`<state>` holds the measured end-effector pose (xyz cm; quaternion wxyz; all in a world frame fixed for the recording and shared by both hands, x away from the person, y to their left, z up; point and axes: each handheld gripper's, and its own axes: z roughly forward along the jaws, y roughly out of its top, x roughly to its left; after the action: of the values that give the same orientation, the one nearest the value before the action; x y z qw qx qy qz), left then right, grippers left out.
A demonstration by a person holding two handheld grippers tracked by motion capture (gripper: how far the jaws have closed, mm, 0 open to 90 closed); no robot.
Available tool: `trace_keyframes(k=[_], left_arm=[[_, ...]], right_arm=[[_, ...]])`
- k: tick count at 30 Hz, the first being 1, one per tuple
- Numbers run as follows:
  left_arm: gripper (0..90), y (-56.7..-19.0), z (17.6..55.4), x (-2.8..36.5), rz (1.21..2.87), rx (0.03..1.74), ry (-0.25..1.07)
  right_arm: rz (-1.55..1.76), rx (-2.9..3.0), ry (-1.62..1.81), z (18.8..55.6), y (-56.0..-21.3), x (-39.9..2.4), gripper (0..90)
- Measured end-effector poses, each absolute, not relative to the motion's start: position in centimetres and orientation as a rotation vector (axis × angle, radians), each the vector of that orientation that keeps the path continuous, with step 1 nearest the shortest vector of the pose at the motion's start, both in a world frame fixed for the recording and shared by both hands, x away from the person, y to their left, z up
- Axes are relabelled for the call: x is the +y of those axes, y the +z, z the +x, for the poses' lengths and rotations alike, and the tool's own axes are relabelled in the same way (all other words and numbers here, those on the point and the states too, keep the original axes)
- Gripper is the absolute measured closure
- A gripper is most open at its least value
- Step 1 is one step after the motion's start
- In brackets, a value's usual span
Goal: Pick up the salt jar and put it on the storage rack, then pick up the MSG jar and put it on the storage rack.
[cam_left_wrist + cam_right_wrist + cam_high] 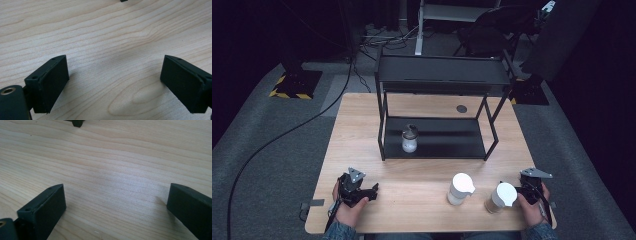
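In the high view my left gripper [371, 191] lies low over the wooden table [422, 175] near its front left corner, held in a hand. Its own view shows the left gripper [113, 82] open, with only bare wood between the black pads [52, 82]. My right gripper [526, 188] rests at the front right, just right of a white-lidded jar with brownish contents [501, 197]. In its own view the right gripper [116, 207] is open too, nothing between its pads [45, 207]. A white-lidded container [460, 188] stands left of that jar.
A black two-tier rack [442, 75] stands at the middle back of the table. A small glass jar with a dark lid [409, 139] sits on the left of its lower shelf. One rack foot [77, 122] shows ahead of the right gripper. Cables run across the grey floor.
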<state>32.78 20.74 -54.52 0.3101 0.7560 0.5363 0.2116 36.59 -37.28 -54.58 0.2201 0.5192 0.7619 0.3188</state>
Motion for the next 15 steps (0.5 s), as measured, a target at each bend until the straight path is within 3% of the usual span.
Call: trace_keyframes(k=[15], left_arm=[[7.0, -54.52, 32.78, 20.73, 1.995, 1.425, 0.56]], right_arm=[[1.436, 2.108, 0.881, 36.6, -54.58, -37.27, 1.8]])
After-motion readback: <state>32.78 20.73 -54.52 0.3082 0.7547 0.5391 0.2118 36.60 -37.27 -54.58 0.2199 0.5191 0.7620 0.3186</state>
